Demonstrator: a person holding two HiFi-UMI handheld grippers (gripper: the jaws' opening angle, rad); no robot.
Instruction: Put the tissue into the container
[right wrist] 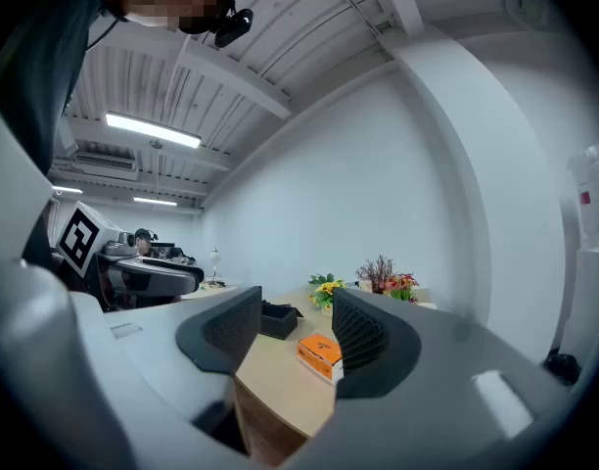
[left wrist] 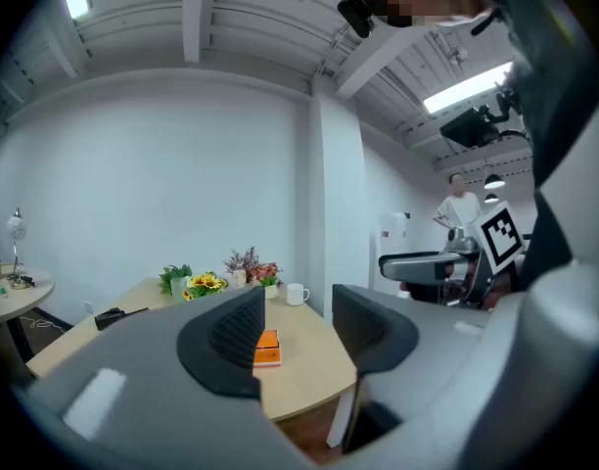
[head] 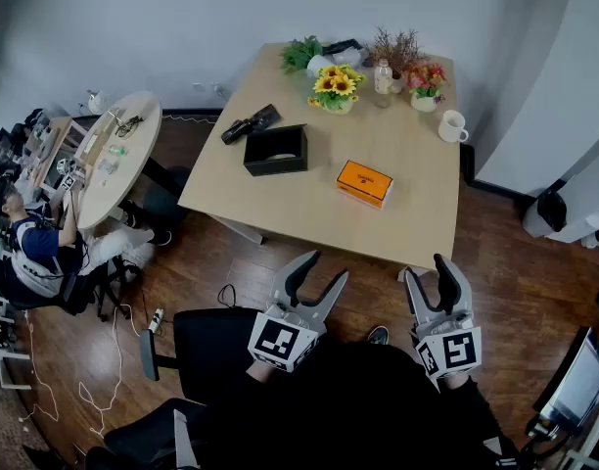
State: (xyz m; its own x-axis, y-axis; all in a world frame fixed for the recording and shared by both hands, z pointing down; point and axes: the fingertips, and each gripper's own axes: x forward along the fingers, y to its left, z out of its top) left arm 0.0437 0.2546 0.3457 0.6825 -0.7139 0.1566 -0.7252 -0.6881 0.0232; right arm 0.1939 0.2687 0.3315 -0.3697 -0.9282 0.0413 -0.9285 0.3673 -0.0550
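Observation:
An orange tissue box (head: 364, 183) lies flat on the wooden table (head: 417, 233), right of an open black container (head: 276, 150). Both grippers hang level in front of the table's near edge, well short of the two objects. My left gripper (head: 324, 269) is shut with nothing in it, and so is my right gripper (head: 426, 267). In the left gripper view the tissue box (left wrist: 267, 349) shows past the drawn-in jaws of the left gripper (left wrist: 299, 326). The right gripper view shows the tissue box (right wrist: 321, 352) and the container (right wrist: 278, 319) beyond the right gripper (right wrist: 295, 331).
Sunflowers (head: 335, 87), other potted flowers (head: 425, 79), a bottle (head: 383, 76) and a white mug (head: 452, 125) stand along the table's far edge. A black device (head: 251, 123) lies beside the container. A person sits at a round table (head: 123, 155) on the left. A black chair (head: 207, 346) is by my legs.

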